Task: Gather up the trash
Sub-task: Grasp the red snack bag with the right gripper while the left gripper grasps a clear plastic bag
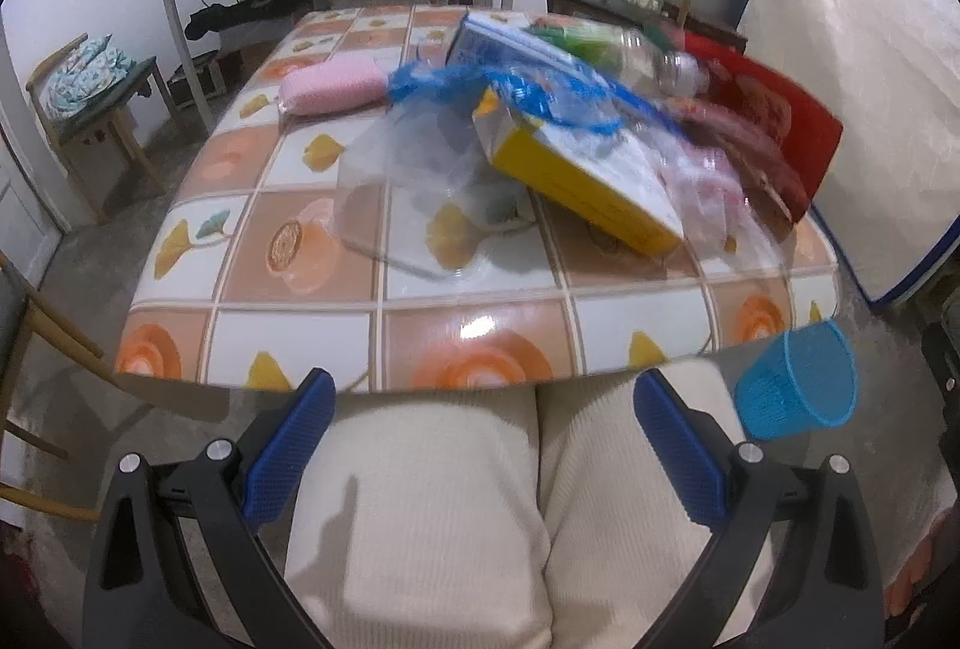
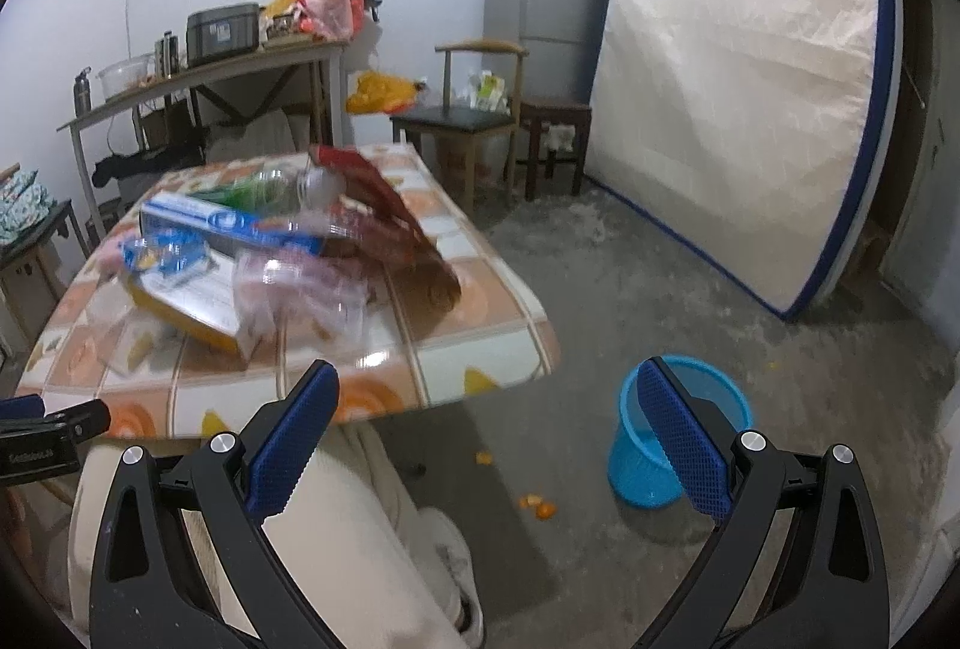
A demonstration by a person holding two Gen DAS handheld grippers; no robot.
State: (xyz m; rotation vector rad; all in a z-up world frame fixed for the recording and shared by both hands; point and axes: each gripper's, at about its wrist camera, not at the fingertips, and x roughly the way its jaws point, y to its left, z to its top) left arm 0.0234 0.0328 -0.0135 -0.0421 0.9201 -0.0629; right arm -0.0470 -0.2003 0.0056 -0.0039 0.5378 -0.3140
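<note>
The trash lies heaped on the far right part of the table [image 1: 312, 253], which is covered with a glossy orange-and-white patterned cloth. In the heap, a yellow-edged carton [image 1: 576, 175] tilts against a blue-and-white box [image 1: 516, 43], with a blue-printed plastic bag [image 1: 540, 94] draped over both. A clear plastic bottle [image 1: 648, 55] with a green label lies on its side behind them, touching a red packet [image 1: 774, 121] at the table's right edge. A clear plastic tray [image 1: 414, 205] sits in front of the carton, and a pink sponge [image 1: 333, 86] lies apart to the left.

A blue mesh bin [image 2: 672, 445] stands on the concrete floor, right of the table and well apart from the heap, with orange scraps [image 2: 537, 506] near its base.

The left gripper [image 1: 483, 445] hangs over the person's cream-trousered knees [image 1: 420, 517], fingers spread wide and holding nothing. The right gripper [image 2: 483, 445] is likewise wide apart and empty, 1 finger overlapping the bin in the right wrist view.
</note>
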